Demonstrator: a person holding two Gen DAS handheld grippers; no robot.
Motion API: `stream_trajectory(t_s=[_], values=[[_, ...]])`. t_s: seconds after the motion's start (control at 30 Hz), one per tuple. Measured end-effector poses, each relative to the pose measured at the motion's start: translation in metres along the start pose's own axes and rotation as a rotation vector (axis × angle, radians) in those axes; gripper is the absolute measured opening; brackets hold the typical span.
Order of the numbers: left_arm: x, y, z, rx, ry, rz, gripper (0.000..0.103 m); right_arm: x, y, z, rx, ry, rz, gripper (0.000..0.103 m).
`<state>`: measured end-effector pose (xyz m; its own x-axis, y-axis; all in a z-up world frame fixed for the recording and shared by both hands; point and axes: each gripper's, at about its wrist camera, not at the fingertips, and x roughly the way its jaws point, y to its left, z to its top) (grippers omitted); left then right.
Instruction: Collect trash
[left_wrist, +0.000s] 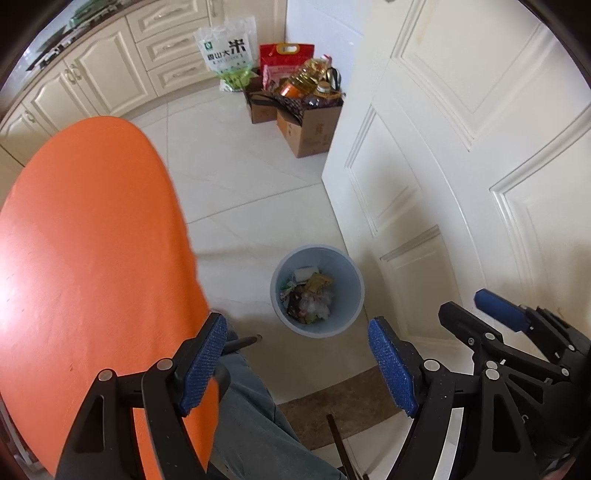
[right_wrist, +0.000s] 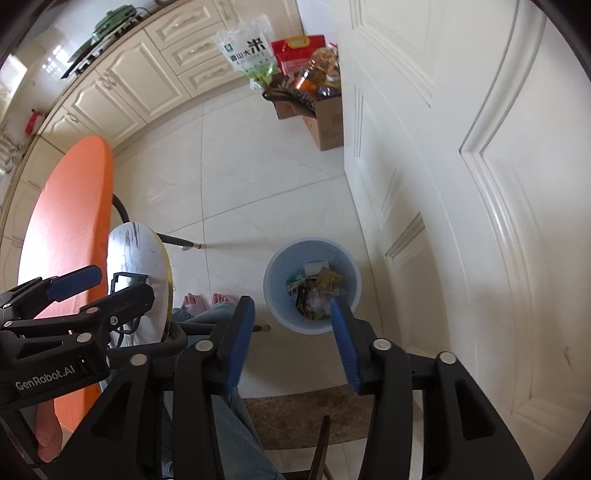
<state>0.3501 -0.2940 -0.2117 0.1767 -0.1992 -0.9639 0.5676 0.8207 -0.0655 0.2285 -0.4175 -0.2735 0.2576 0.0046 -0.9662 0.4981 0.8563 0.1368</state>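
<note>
A pale blue trash bin (left_wrist: 351, 291) stands on the white tile floor beside the door, and wrappers and crumpled packets (left_wrist: 308, 295) lie in its bottom. My left gripper (left_wrist: 299, 365) hangs high above and just in front of it, open, with nothing between its blue pads. In the right wrist view the same bin (right_wrist: 277, 280) lies just beyond my right gripper (right_wrist: 291, 343), which is open and empty; its right pad overlaps the bin's near rim in the picture. Each gripper shows in the other's view: the right (left_wrist: 476, 314), the left (right_wrist: 107, 291).
An orange round table (left_wrist: 92, 240) fills the left side, with a small white round top (right_wrist: 136, 277) beside it. A person's jeans (left_wrist: 251, 406) and bare feet (right_wrist: 207, 301) are below. A white panelled door (left_wrist: 461, 147) stands right. Cardboard boxes of groceries (left_wrist: 306, 129) and a rice bag (left_wrist: 229, 51) stand by the cream cabinets.
</note>
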Motion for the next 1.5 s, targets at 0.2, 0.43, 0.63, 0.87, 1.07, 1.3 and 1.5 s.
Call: stream_trajectory(t_s=[0.2,0.43,0.63,0.87,1.07,1.3,1.5], values=[[-0.043,0.004,-0.043,-0.068,-0.072,0.038,0.075,-0.041,0.021,-0.009,-0.081,-0.113,-0.018,0.071],[-0.101,0.006,-0.105,-0.162,-0.202,0.106,0.075,-0.084,0.05,-0.027,-0.179,-0.231,0.042,0.086],[-0.147,-0.003,-0.174,-0.261,-0.327,0.164,0.075,-0.115,0.073,-0.047,-0.234,-0.315,0.08,0.088],[-0.194,-0.025,-0.249,-0.361,-0.459,0.216,0.08,-0.151,0.09,-0.075,-0.303,-0.432,0.108,0.094],[-0.234,-0.057,-0.318,-0.42,-0.608,0.305,0.08,-0.188,0.096,-0.098,-0.346,-0.547,0.148,0.095],[-0.263,-0.105,-0.392,-0.466,-0.756,0.393,0.082,-0.235,0.097,-0.124,-0.394,-0.716,0.214,0.098],[-0.279,-0.15,-0.451,-0.494,-0.88,0.459,0.096,-0.264,0.099,-0.145,-0.444,-0.861,0.186,0.103]])
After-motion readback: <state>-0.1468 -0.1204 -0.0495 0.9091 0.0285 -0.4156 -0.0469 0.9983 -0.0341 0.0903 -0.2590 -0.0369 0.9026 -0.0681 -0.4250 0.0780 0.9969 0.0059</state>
